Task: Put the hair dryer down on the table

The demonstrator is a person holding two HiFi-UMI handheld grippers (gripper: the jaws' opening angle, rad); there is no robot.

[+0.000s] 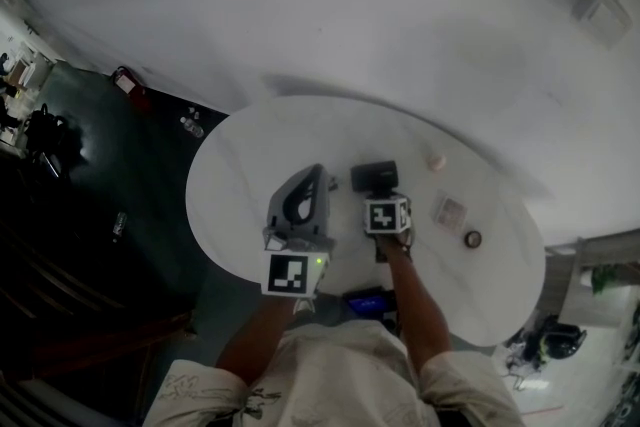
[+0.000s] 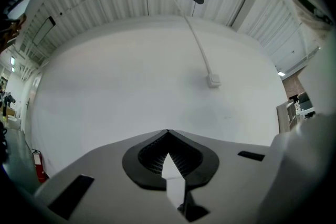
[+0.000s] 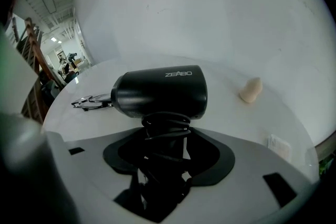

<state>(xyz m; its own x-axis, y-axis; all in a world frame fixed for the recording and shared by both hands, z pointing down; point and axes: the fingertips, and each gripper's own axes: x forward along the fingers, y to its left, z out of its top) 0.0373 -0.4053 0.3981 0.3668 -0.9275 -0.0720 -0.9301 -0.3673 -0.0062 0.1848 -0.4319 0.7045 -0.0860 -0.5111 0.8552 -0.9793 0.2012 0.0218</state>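
- Hair dryer (image 3: 160,93), black: its handle, with cord (image 3: 166,124) wound round it, sits between the jaws of the right gripper (image 3: 167,136). The jaws stand wide and clamp the handle from both sides.
- Dryer body lies crosswise just past the jaw tips, over the middle of the white table (image 1: 250,165). Can't tell if it touches the top or hangs just above.
- Right gripper is tilted down toward the tabletop, w/ the person's forearm behind it.
- L of the dryer, seen from the head view: a strip of bare top, then the left gripper (image 1: 316,175), close beside but apart from it. Its jaws are closed tip to tip w/ nothing in them, pointing level at the white wall.
- R of the dryer: beige lump (image 1: 436,161) near the far edge, flat packet (image 1: 449,211) and small ring (image 1: 473,239) nearer the R rim, all well apart from the dryer.
- In the right gripper view, glasses (image 3: 90,102) lie on the top past the dryer's L end.
- Open room: bare top ahead of the dryer up to the far edge, and a wide bare patch on the table's L half.
- Near edge runs just under both forearms.
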